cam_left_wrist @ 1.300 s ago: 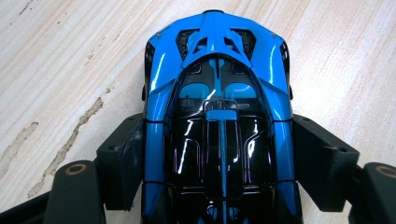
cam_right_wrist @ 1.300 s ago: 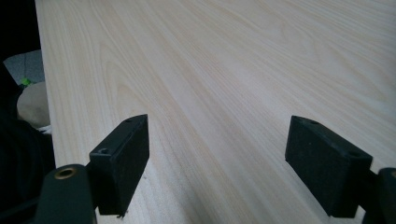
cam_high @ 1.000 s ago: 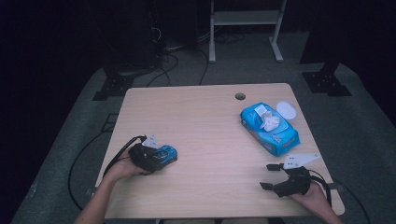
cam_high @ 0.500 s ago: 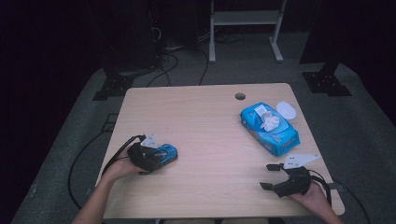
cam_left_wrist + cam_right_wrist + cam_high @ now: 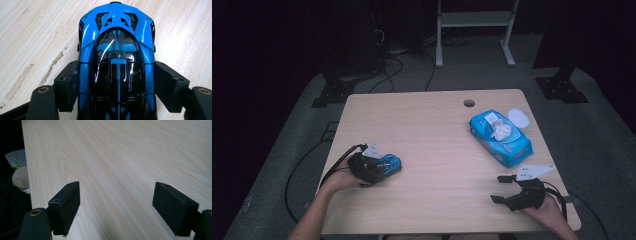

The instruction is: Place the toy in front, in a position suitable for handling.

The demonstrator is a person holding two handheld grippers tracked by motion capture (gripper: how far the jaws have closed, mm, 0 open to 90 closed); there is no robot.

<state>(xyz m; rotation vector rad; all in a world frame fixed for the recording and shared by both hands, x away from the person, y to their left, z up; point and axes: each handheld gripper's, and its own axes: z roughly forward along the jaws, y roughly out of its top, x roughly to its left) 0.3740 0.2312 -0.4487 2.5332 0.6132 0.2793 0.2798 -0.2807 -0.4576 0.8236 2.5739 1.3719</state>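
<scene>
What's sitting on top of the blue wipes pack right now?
A crumpled white wipe pokes out of the top of the blue wipes pack. The opening beneath it is covered. A white lid lies beside the pack.

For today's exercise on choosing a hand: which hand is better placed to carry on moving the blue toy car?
Left. The left gripper already has its jaws against both sides of the toy car. The right gripper is open with nothing between its jaws, near the table's opposite front corner, by the wipes pack.
</scene>
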